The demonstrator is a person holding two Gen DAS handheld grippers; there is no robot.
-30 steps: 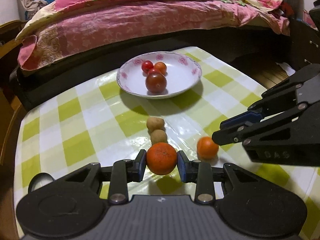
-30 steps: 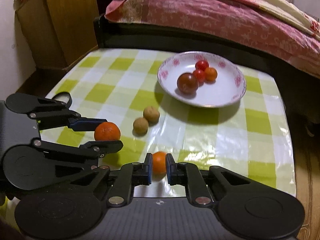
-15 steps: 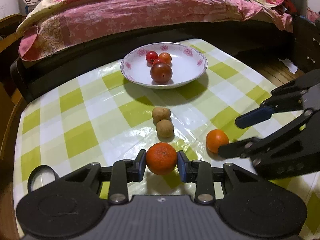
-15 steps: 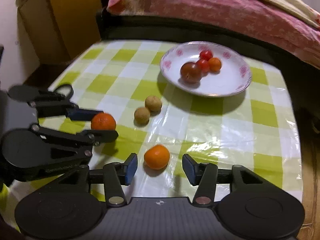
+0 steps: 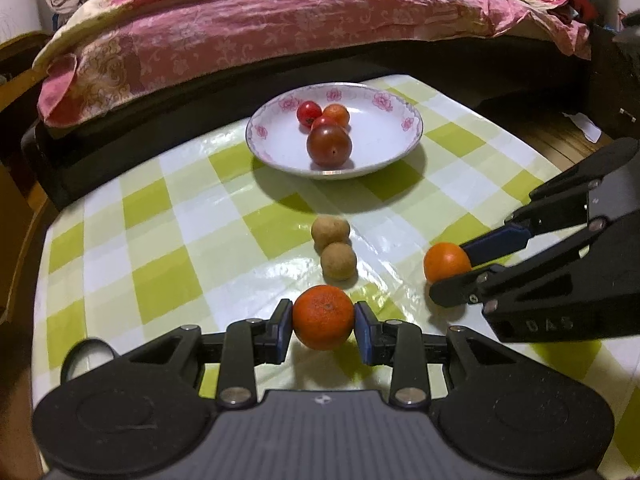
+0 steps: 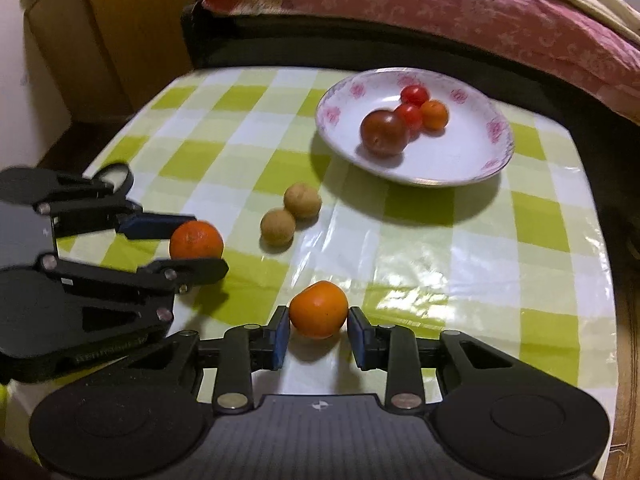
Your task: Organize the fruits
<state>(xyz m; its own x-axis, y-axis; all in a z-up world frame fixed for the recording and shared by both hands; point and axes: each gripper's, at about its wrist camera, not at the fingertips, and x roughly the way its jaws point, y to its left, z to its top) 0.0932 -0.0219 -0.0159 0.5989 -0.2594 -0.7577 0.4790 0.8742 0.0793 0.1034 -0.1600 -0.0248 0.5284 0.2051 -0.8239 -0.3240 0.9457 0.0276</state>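
Right tool (image 6: 318, 334) narrowed around smaller orange (image 6: 318, 309), contact unclear; left tool (image 5: 322, 332) still clamps tangerine (image 5: 323, 317).

Bare checked cloth (image 5: 168, 240) left of two brown fruits (image 5: 334, 248) blocking the plate (image 5: 400, 148).

Non-task items, all referenced to the desk (image 5: 168, 240): it has a green/white checked glossy cloth (image 6: 248, 120). Bed (image 5: 280, 32) runs along the desk's far edge, pink floral quilt (image 6: 420, 4) draped over it, dark frame (image 5: 168, 120) below the quilt. Wooden cabinet (image 6: 120, 32) off the desk's far-left corner in the right wrist view. Wood floor (image 5: 560, 128) past the desk's right edge, scrap of white paper (image 5: 584, 124) lying on it
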